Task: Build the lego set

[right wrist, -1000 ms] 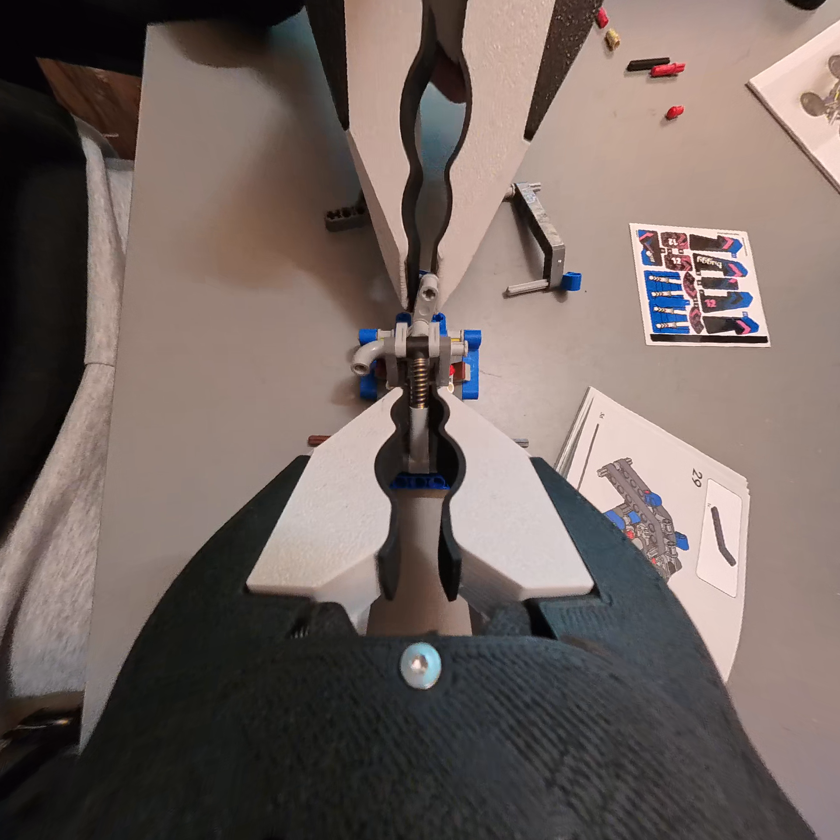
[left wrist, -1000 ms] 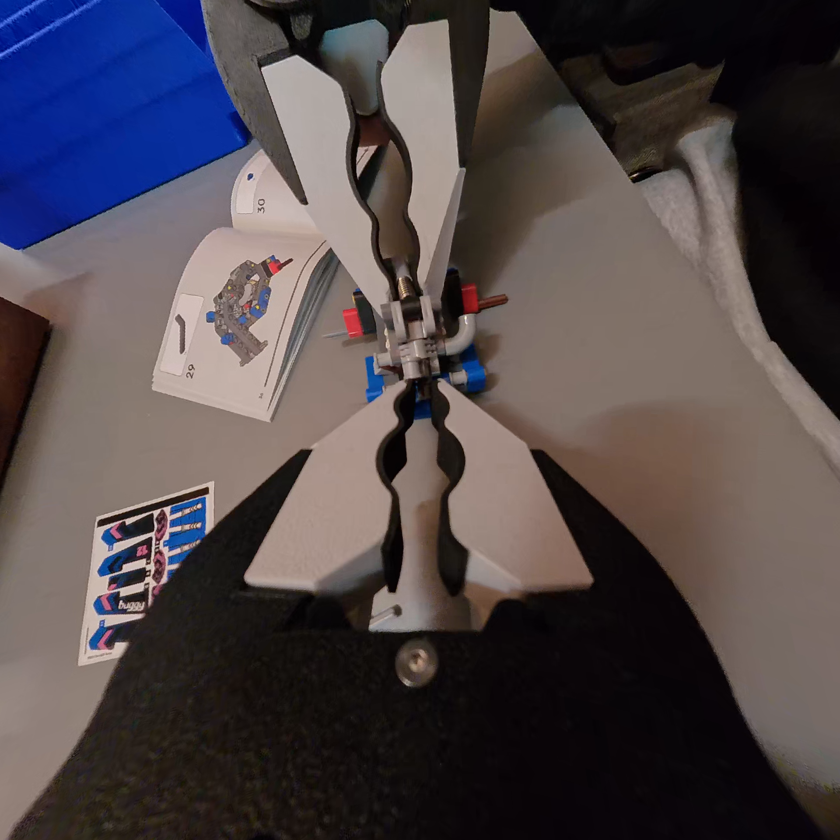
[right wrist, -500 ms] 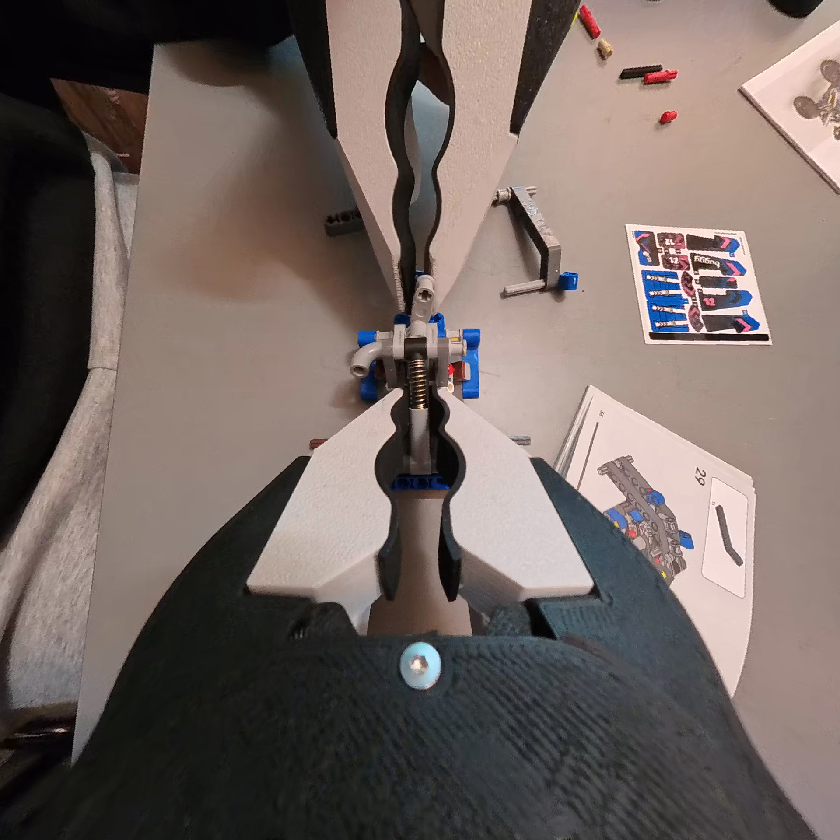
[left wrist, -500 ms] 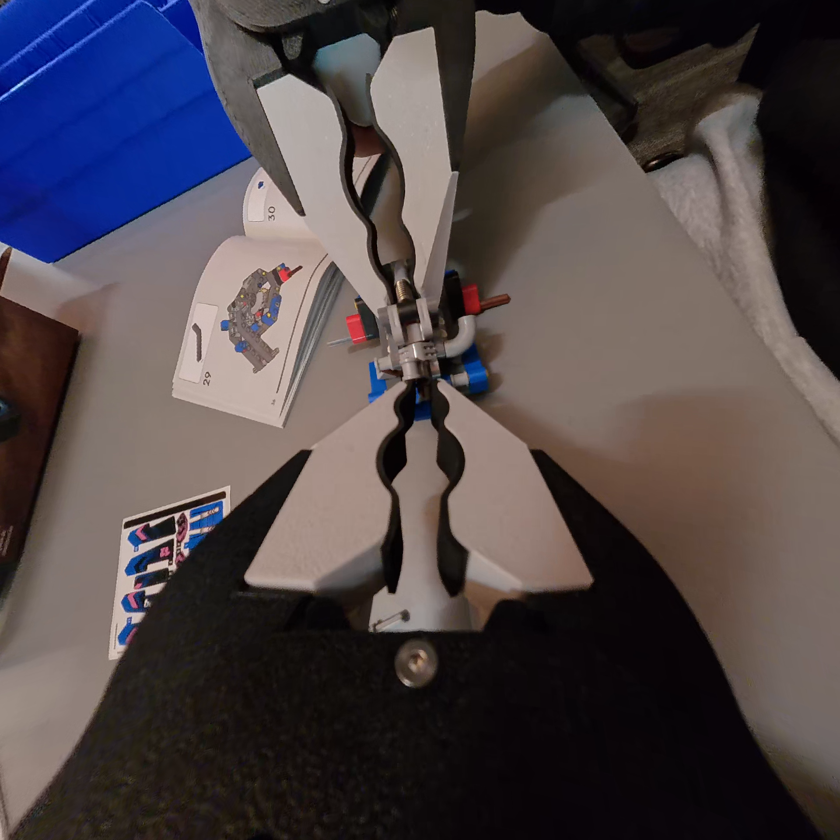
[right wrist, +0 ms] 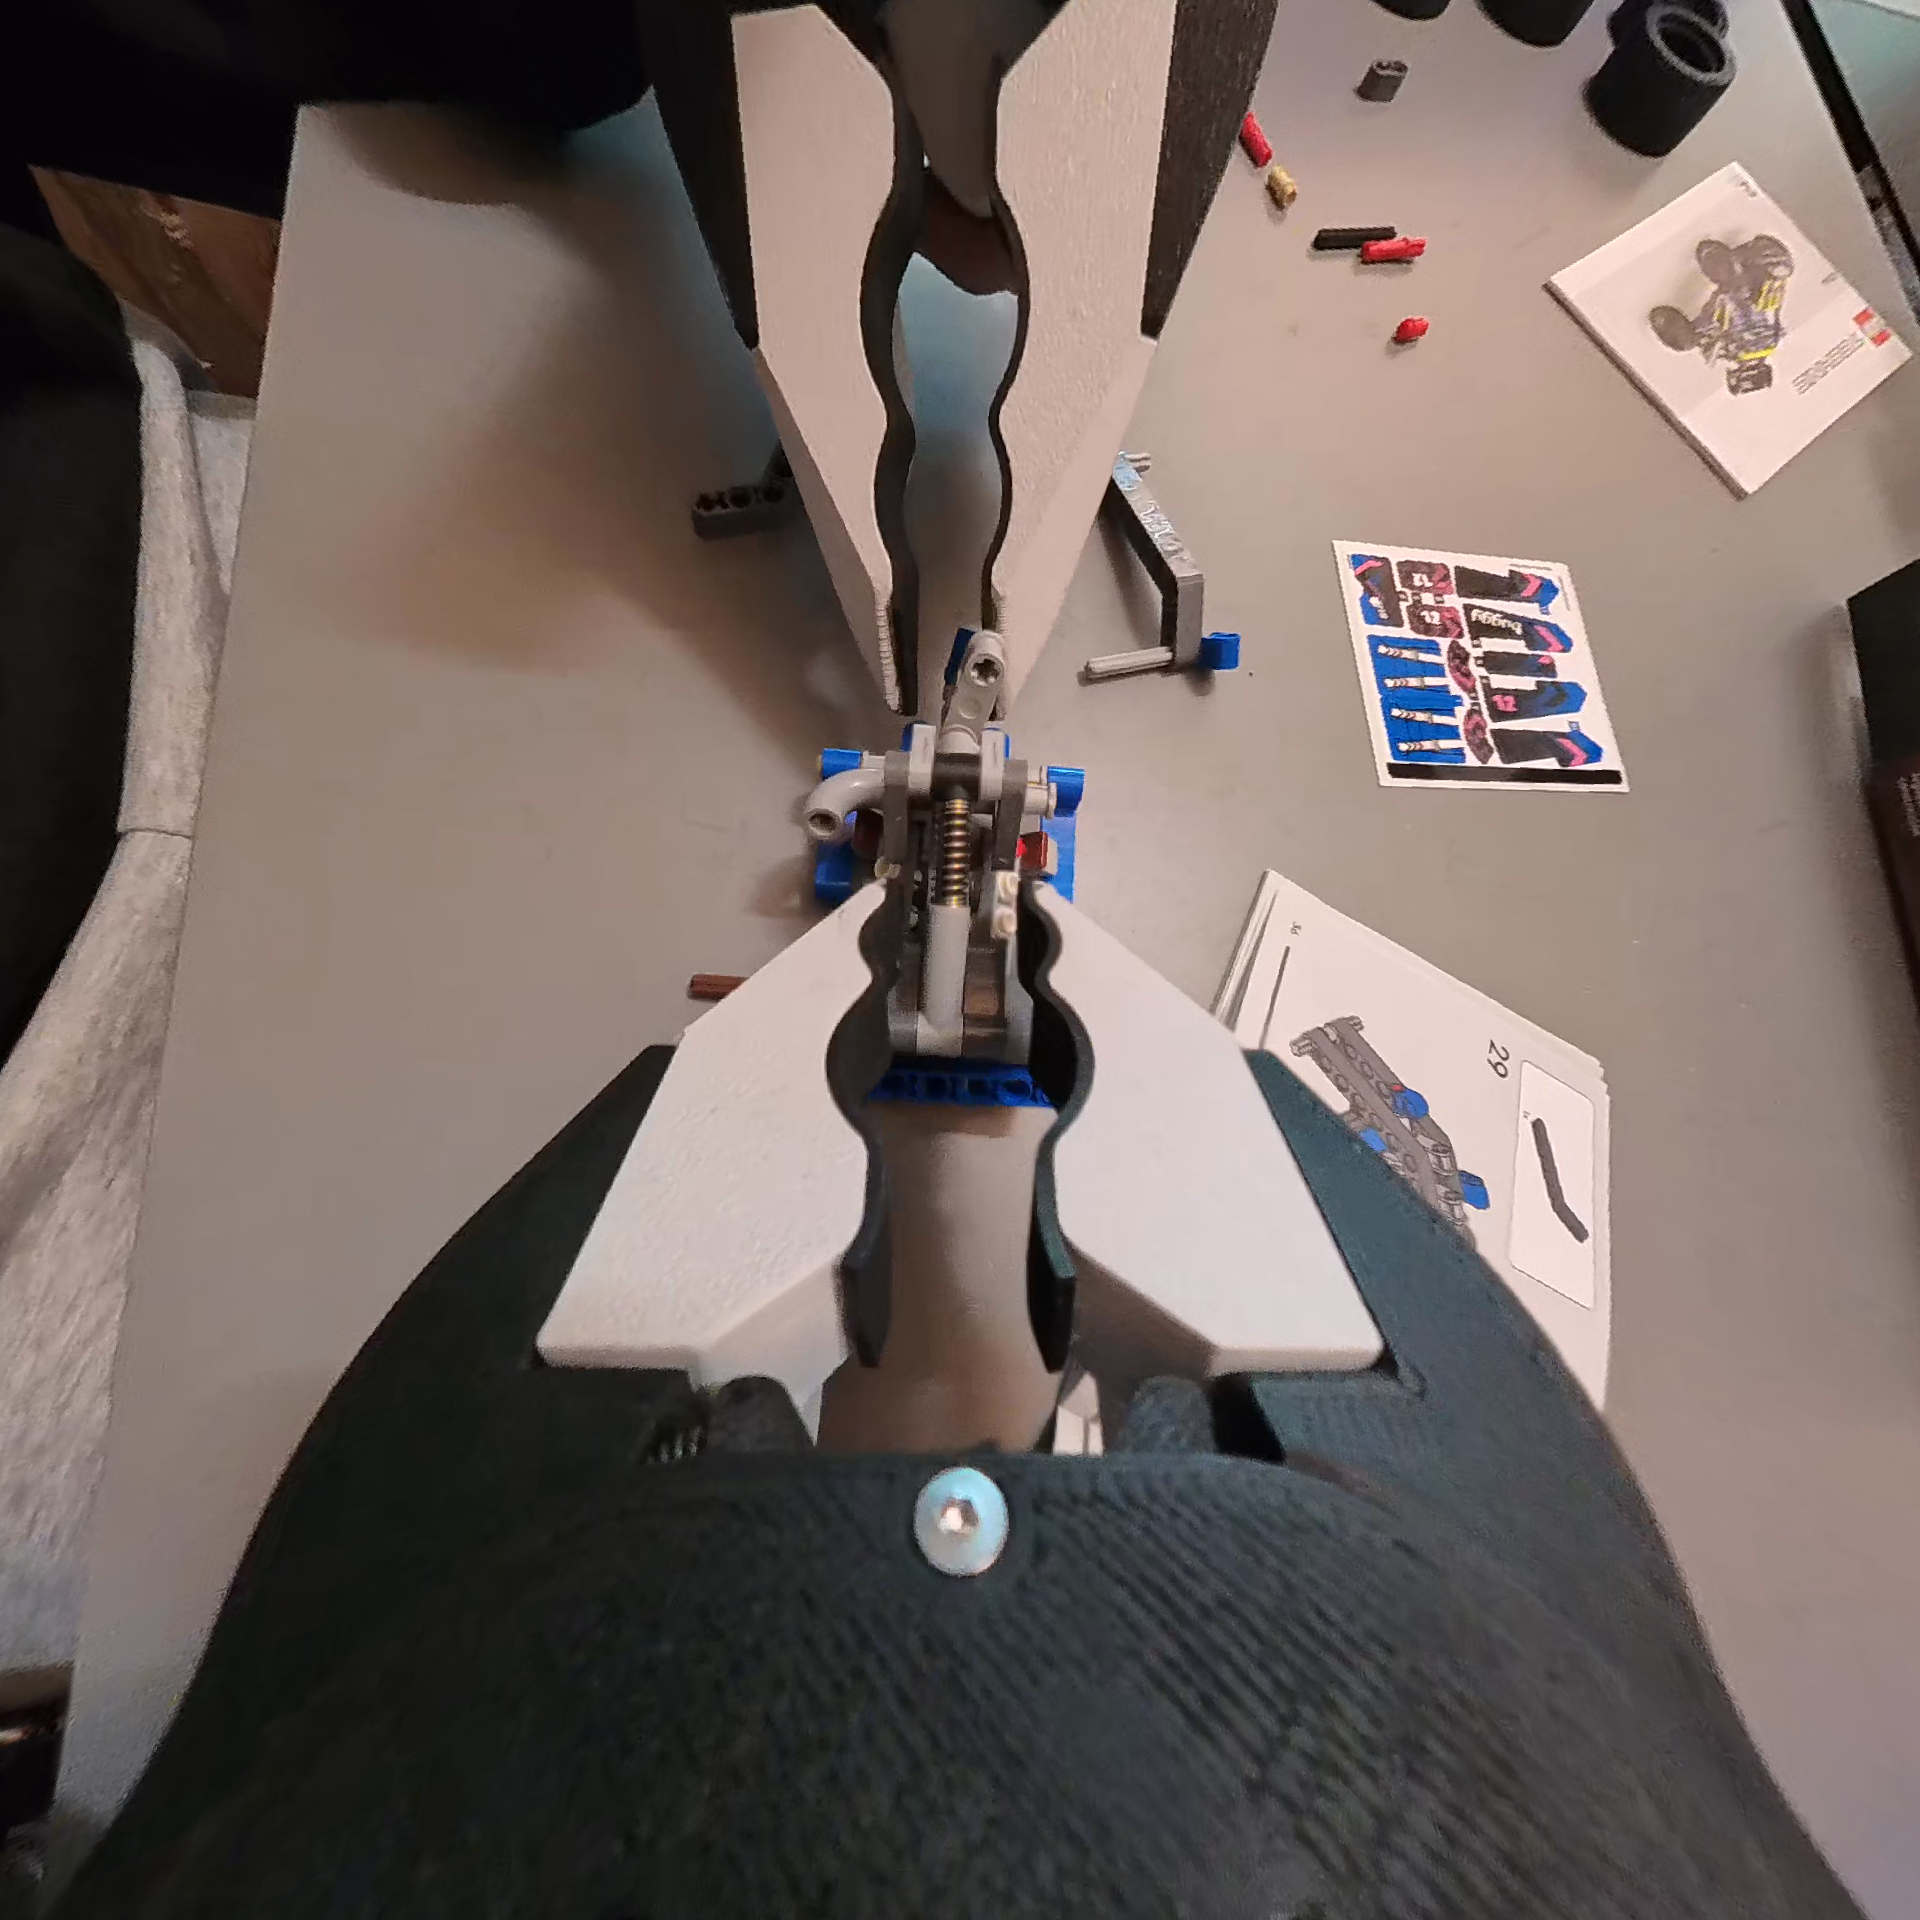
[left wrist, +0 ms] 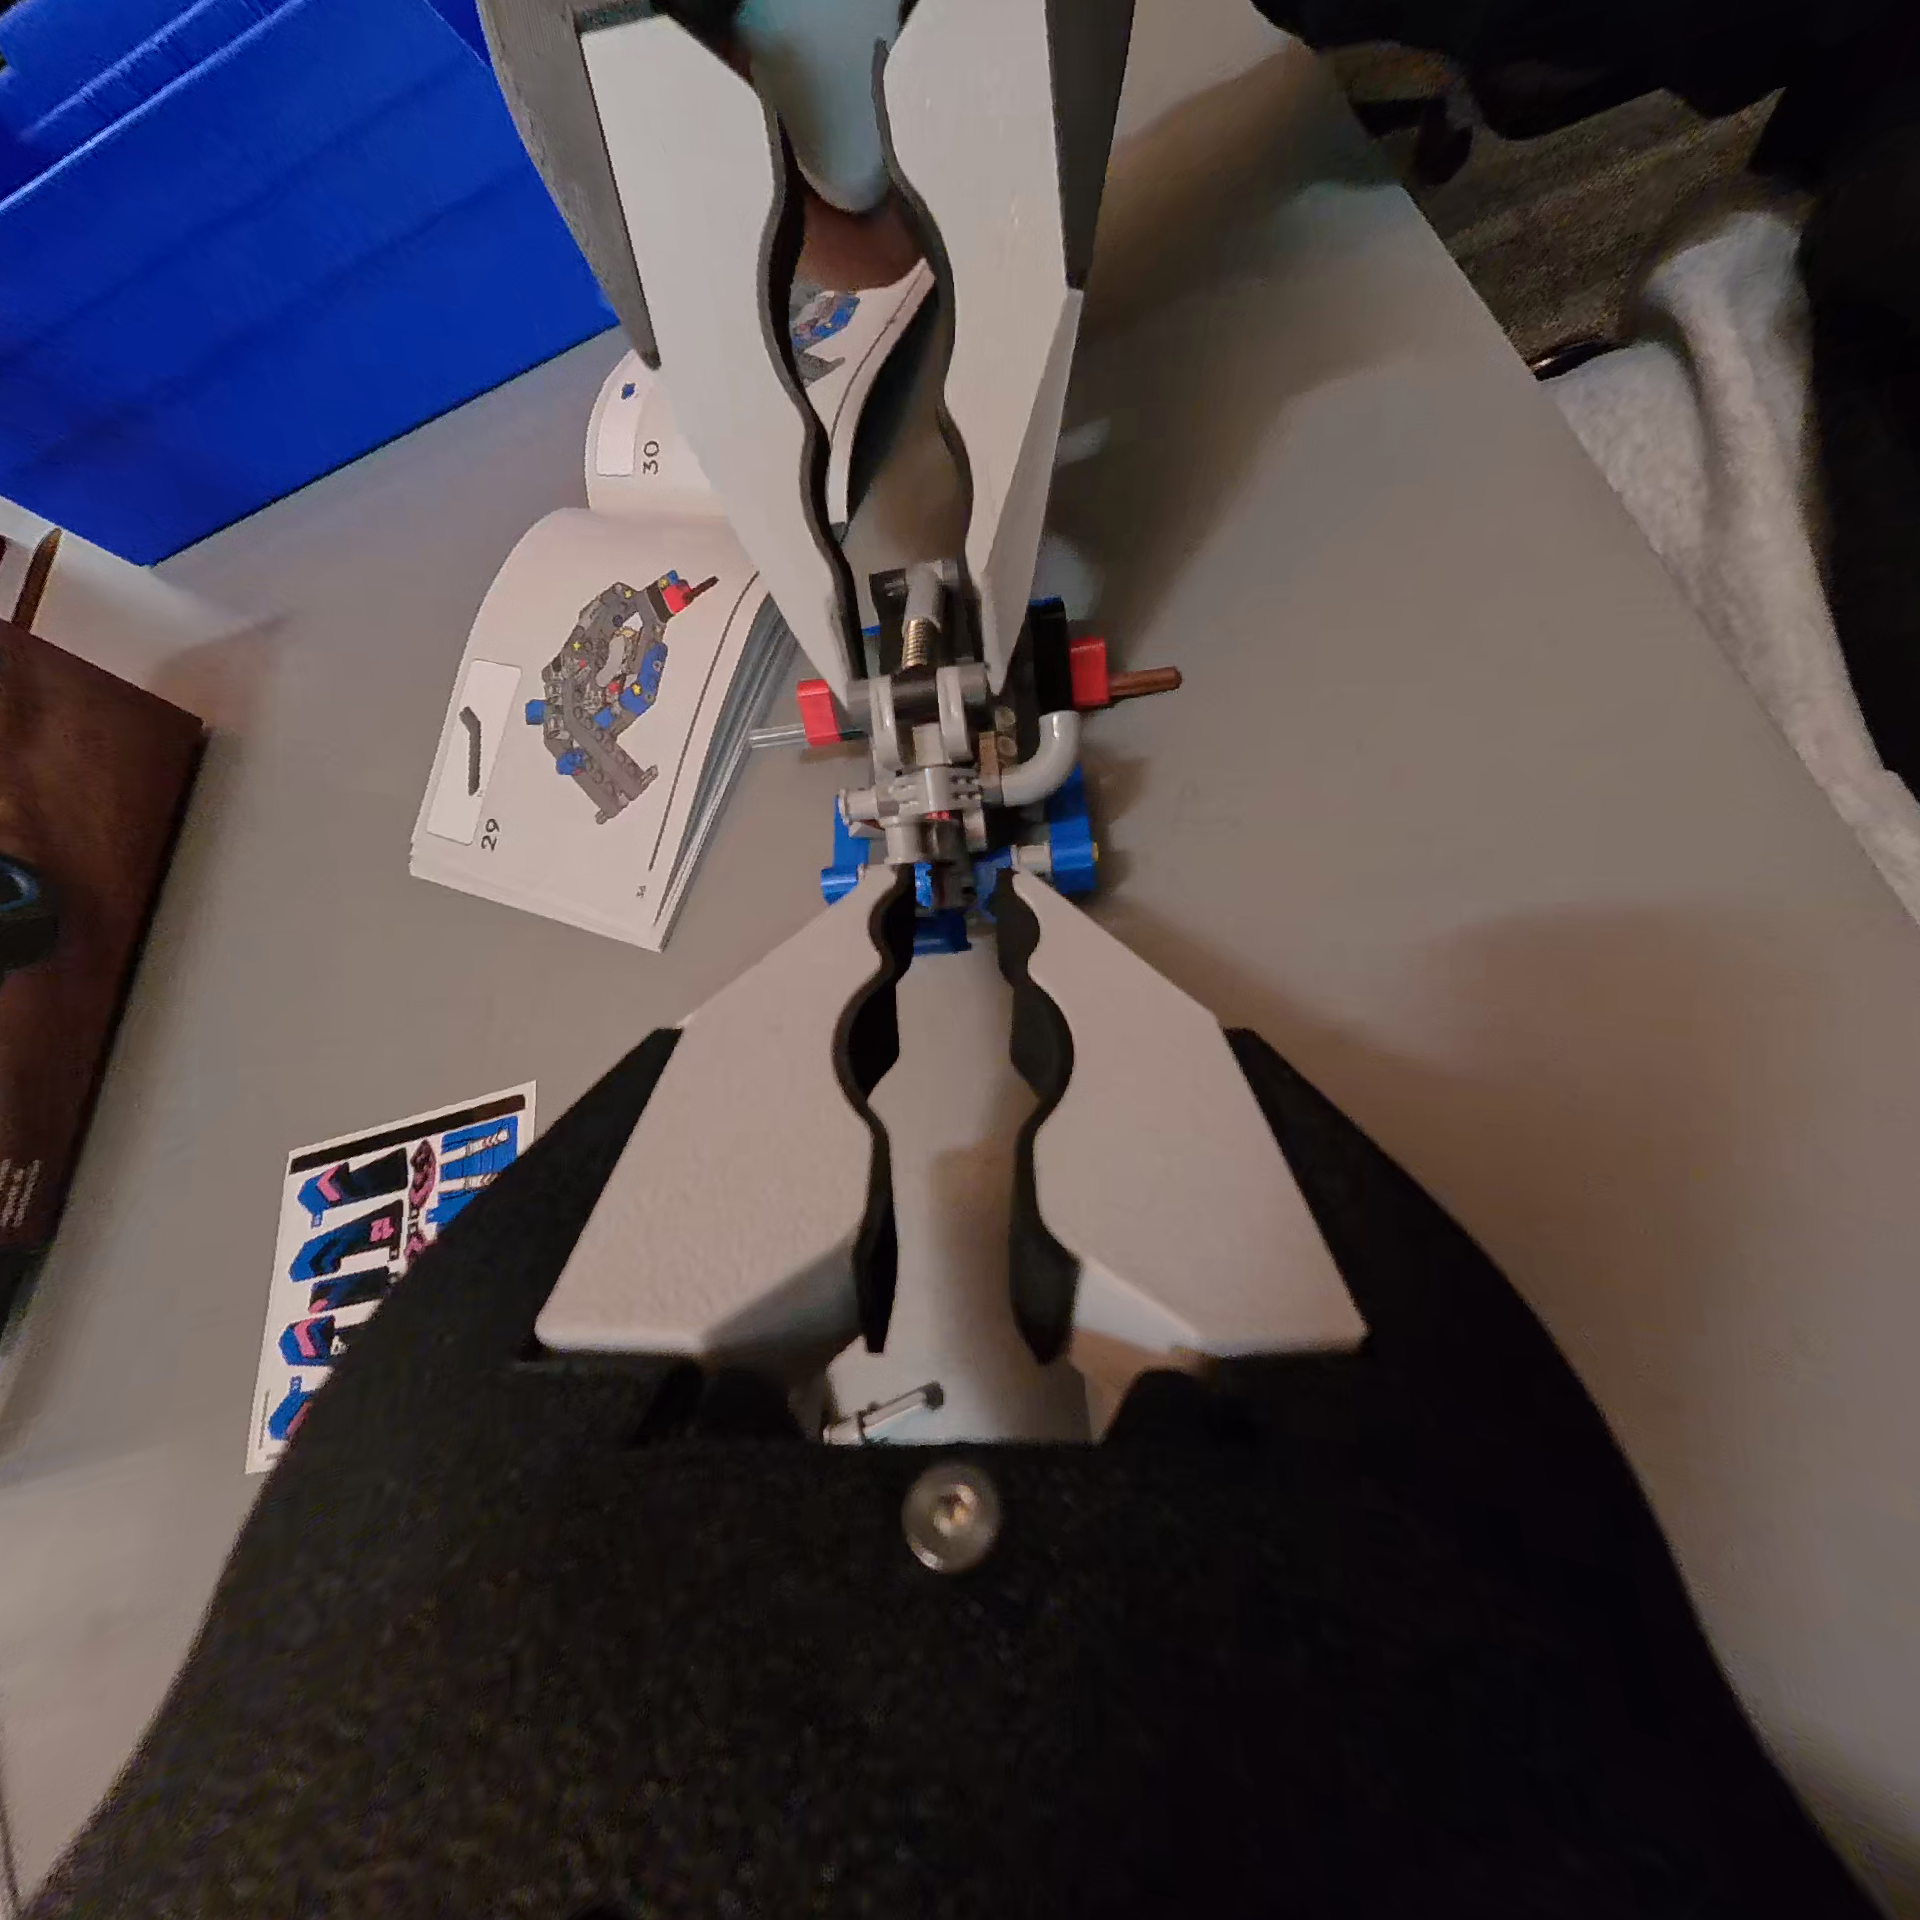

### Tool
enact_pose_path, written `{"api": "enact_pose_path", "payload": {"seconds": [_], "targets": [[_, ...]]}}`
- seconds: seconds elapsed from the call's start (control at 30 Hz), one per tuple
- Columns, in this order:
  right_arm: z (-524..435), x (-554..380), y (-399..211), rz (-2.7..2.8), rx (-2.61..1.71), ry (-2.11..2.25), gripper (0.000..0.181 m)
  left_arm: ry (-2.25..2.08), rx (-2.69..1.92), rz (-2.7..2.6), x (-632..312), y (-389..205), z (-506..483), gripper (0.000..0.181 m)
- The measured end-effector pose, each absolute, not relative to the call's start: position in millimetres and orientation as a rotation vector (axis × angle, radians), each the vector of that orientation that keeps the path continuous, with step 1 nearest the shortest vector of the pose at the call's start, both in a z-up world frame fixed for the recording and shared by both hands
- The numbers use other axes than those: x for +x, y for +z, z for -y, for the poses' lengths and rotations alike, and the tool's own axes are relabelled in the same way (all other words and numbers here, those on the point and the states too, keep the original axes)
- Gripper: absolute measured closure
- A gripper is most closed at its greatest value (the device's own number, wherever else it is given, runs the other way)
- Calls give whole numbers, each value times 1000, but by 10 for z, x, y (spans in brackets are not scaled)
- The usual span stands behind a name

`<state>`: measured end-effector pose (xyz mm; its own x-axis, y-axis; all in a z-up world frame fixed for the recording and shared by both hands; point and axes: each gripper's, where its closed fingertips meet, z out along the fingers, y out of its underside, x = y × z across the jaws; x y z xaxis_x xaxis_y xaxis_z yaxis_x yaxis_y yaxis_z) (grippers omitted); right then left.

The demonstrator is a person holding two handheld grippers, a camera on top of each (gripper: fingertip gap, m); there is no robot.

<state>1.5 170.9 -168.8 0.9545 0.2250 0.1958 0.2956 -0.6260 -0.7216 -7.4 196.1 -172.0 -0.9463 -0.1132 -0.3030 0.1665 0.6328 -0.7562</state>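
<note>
A small lego assembly (left wrist: 935, 748) of grey frame, spring shock absorber, red pins and blue base sits on the grey table (left wrist: 1403, 935). It also shows in the right wrist view (right wrist: 956, 831). My right gripper (right wrist: 961, 894) is shut on the assembly's grey frame from the near side. It comes in from the top in the left wrist view (left wrist: 920, 665). My left gripper (left wrist: 951, 883) is open by a narrow gap, its tips on either side of the blue end and apart from it. In the right wrist view (right wrist: 945, 681) its tips flank the shock absorber's grey eye.
An open instruction booklet (right wrist: 1455, 1091) and a sticker sheet (right wrist: 1486, 665) lie right of the assembly. A grey L-beam with a blue pin (right wrist: 1174, 582), a dark beam (right wrist: 738, 504), red and black pins (right wrist: 1371, 244), tyres (right wrist: 1662, 62). Blue bins (left wrist: 260, 260) at the back. Table edge with cloth (right wrist: 83, 935). Less than 4 cm separates the two grippers' tips.
The left gripper's tips have parted from shut on the assembly's end to a narrow gap. The right gripper's jaws stand a little wider around the frame. The views have shifted slightly.
</note>
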Motion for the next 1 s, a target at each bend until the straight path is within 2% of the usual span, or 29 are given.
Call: {"api": "enact_pose_path", "payload": {"seconds": [0.1, 0.4, 0.57, 0.8, 1.0], "targets": [[-1666, 35, -1639, 355, -2274, -141, 155, -1204, 53, -2524, -62, -1723, -1975, 168], [-1618, 28, -1499, 260, -2236, -239, 153, -1251, 21, -2536, -82, -1665, -2030, 161], [-1579, -56, -1381, 206, -2205, -324, 154, -1344, -21, -2546, -154, -1495, -2142, 149], [-1444, -202, -1343, 160, -2191, -405, 155, -1082, -249, -2546, 36, -1506, -2845, 153], [-1334, -236, -1326, 91, -2149, -410, 156, -901, -472, -2577, 252, -1775, -2924, 155]]}}
